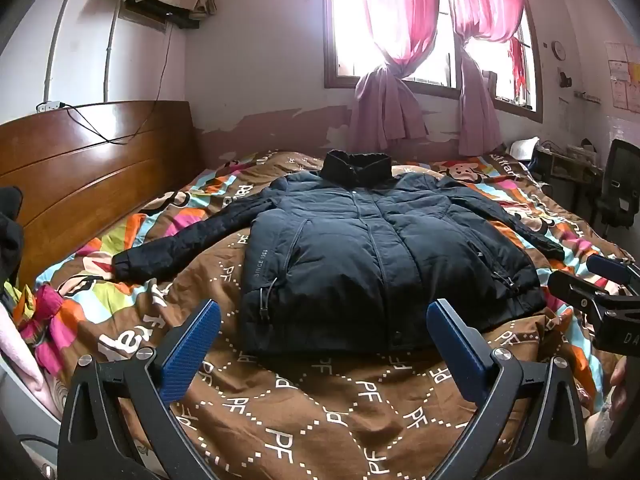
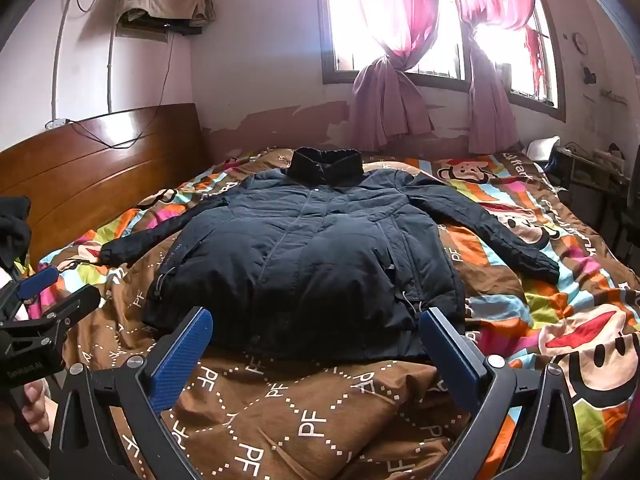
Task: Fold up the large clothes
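A dark navy padded jacket (image 1: 360,248) lies flat and zipped on the bed, collar toward the window, both sleeves spread out; it also shows in the right wrist view (image 2: 312,256). My left gripper (image 1: 324,340) is open and empty, just short of the jacket's hem. My right gripper (image 2: 316,344) is open and empty, at the hem's near edge. The right gripper's body also shows at the right edge of the left wrist view (image 1: 600,292), and the left gripper's body at the left edge of the right wrist view (image 2: 40,312).
The bed carries a brown and multicoloured cartoon quilt (image 1: 304,412). A wooden headboard (image 1: 80,168) stands at the left. A window with pink curtains (image 1: 420,40) is behind. A desk and black chair (image 1: 616,188) stand at the right.
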Motion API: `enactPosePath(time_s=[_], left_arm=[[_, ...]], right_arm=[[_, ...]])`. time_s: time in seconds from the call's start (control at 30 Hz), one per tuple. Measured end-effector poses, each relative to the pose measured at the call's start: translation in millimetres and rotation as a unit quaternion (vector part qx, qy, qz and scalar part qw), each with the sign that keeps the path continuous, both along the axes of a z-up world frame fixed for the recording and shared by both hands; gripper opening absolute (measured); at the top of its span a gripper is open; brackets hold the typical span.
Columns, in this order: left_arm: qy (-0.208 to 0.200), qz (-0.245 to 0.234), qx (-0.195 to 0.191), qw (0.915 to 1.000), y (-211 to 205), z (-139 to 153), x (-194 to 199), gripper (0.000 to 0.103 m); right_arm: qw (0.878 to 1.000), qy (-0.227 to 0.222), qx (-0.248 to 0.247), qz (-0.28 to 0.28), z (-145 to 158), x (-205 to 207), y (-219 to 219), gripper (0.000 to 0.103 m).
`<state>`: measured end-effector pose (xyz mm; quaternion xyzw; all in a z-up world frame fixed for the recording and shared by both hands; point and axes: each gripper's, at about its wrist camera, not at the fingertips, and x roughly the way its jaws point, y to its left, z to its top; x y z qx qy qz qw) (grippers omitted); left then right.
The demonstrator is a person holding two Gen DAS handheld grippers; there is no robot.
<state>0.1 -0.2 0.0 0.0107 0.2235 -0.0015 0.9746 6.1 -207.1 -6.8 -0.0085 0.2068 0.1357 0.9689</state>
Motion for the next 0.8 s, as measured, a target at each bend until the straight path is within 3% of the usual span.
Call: enactPosePath(time_s=[0.8], left_arm=[[0.007, -0.003, -0.007, 0.9999, 5.7, -2.2, 3.4, 0.101]], right_arm=[[1.0, 0.002, 0.003, 0.0, -0.7, 0.8, -1.4, 0.103]])
